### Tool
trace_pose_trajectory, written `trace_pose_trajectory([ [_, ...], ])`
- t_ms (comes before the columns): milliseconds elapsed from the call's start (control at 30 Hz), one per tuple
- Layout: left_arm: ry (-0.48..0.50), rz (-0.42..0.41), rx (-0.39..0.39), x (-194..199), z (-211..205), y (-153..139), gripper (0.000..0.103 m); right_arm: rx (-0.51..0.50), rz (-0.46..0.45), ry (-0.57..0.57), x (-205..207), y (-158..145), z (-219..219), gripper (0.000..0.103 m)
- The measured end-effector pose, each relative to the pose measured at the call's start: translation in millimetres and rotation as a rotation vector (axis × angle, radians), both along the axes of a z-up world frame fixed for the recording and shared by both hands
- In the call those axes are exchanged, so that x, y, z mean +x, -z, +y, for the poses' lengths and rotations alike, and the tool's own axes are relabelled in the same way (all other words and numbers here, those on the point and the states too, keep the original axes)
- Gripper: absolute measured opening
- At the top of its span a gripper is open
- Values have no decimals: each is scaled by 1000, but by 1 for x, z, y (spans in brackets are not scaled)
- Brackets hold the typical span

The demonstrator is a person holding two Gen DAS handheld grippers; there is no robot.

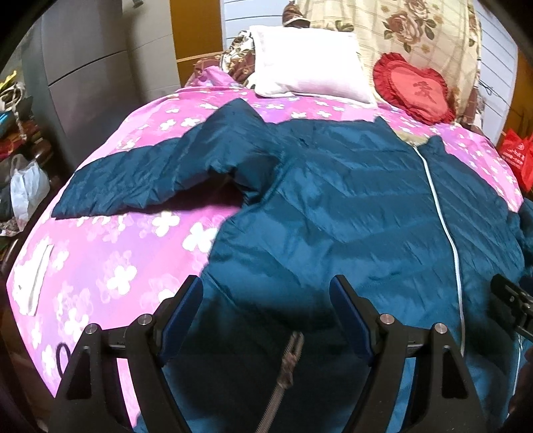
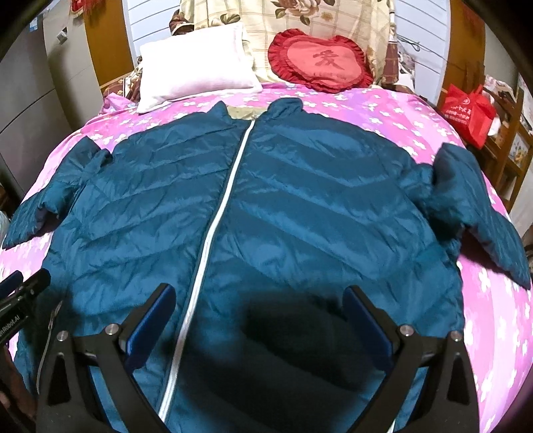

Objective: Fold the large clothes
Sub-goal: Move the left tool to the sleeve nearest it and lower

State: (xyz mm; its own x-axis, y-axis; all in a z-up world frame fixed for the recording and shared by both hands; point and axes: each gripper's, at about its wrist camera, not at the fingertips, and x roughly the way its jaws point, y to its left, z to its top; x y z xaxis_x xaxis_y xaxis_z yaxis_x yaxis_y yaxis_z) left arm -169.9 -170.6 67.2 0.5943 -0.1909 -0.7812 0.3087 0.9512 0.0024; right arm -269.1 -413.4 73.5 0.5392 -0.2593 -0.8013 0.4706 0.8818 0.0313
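A teal quilted jacket (image 2: 266, 206) lies spread flat, front side up, on a bed covered by a pink sheet with white flowers (image 2: 393, 123). Its pale zipper (image 2: 213, 226) is closed and runs from the collar near the pillows down toward the cameras. In the right wrist view both sleeves reach outward: one sleeve (image 2: 483, 213) angles toward the right edge of the bed, the other (image 2: 50, 196) toward the left edge. In the left wrist view that left-hand sleeve (image 1: 146, 176) stretches across the pink sheet, slightly puffed and lifted where it meets the body of the jacket. The left claw (image 1: 266, 319) hovers over the lower hem on the left half of the jacket, its blue-padded fingers (image 1: 181, 319) spread wide apart and holding nothing; a brownish zipper strip (image 1: 288, 366) shows between them close to the camera. The right claw (image 2: 260, 323) hangs above the lower middle of the jacket, just right of the zipper, likewise released with its fingers well apart and nothing gripped. Each claw's dark shadow falls on the fabric beneath it. At the head of the bed a white pillow (image 2: 196, 80) lies beside a red heart-shaped cushion (image 2: 319, 63), both in front of a floral beige quilt (image 2: 299, 20). A red bag (image 2: 466, 113) stands beside the bed on the right.
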Motion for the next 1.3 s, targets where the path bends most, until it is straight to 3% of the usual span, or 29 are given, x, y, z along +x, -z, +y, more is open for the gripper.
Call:
trace_pose_trajectory([
  [467,-39,-8,15,56,12,0,58,-3,4,-14,51,9,-12,102],
  [667,-83,33,-90,91,49,-12,58,-18,8,-17,65,13,-15,102],
  [1000,-386,30,-258,166,161,-10,58,-39,21,-32,80,20,-17,102],
  [1300,-580,69,-237,212,227,20,58,-45,22,-37,89,22,-18,102],
])
